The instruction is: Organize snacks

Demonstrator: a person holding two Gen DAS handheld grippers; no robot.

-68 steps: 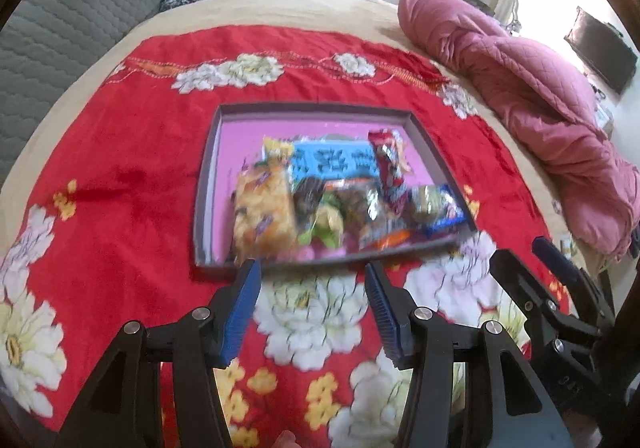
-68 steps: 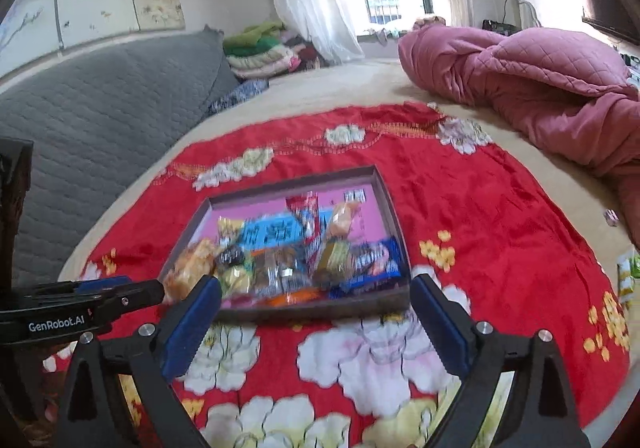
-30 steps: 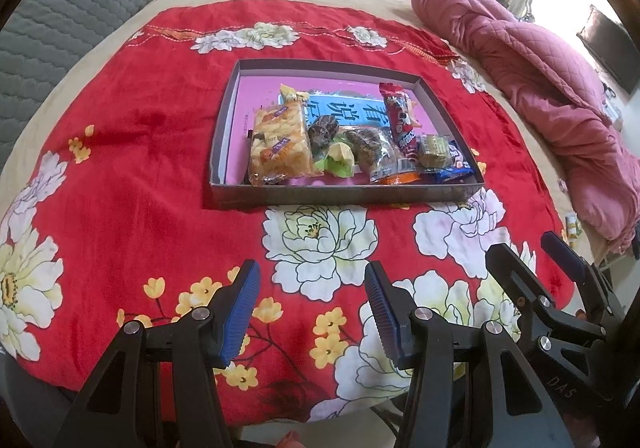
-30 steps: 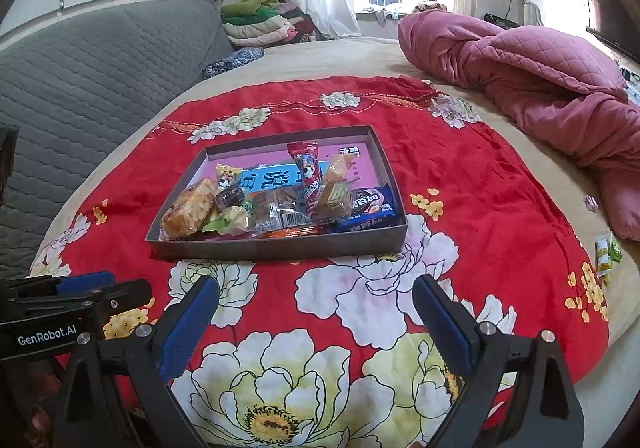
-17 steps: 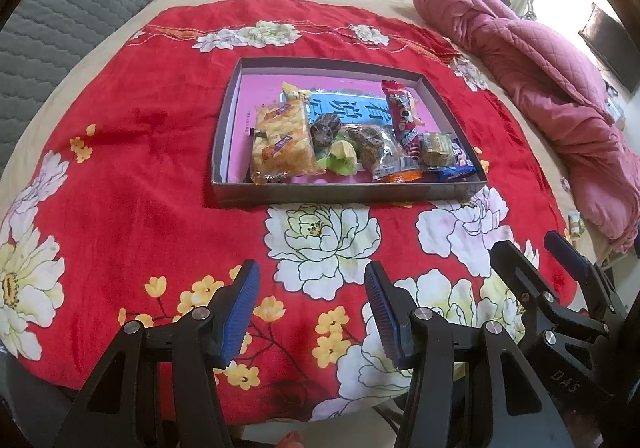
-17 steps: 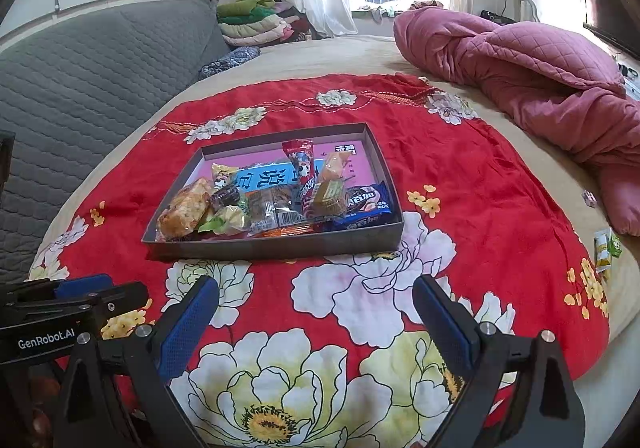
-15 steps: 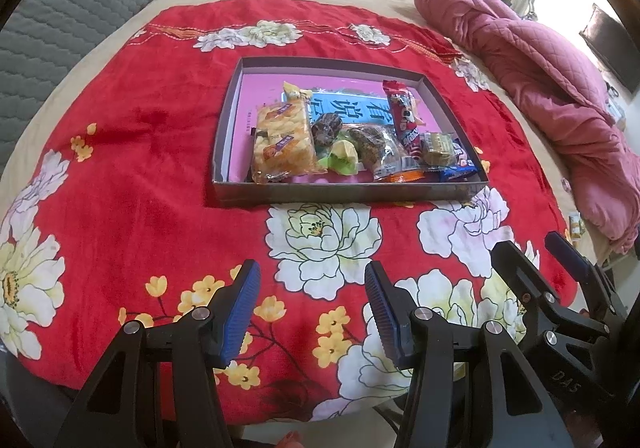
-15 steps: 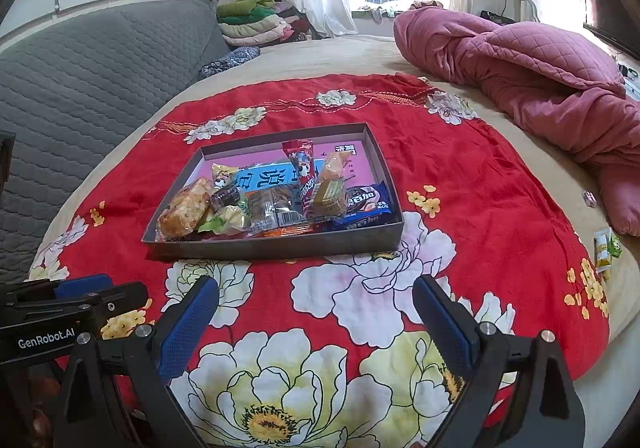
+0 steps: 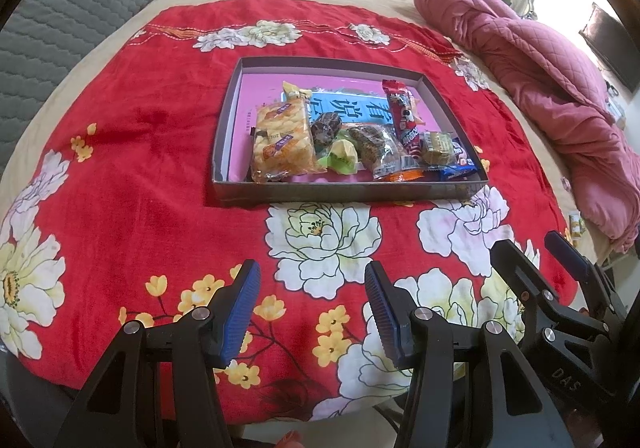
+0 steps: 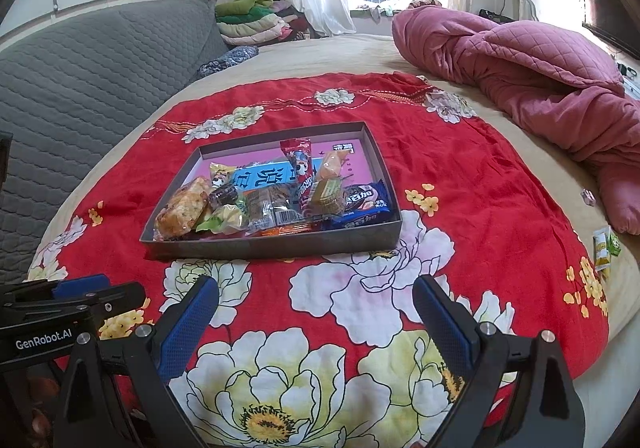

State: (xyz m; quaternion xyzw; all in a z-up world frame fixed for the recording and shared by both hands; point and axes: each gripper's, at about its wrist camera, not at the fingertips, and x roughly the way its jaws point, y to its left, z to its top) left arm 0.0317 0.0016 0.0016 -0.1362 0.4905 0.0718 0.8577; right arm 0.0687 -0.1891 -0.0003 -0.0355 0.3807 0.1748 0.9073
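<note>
I find snacks (image 9: 344, 135) bunched low in the box (image 9: 224, 135) at frame centre, both hand-held grippers (image 9: 312, 308) (image 10: 316, 318) parted, empty, apparently finished.

A home bedroom: bed (image 10: 328, 51), pink quilt (image 10: 520, 59), folded laundry (image 10: 252, 21).

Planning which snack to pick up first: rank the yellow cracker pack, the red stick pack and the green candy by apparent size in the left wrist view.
1. Yellow cracker pack, clearly largest.
2. Red stick pack.
3. Green candy, smallest.
All lie close together, so nearness hardly skews this.
</note>
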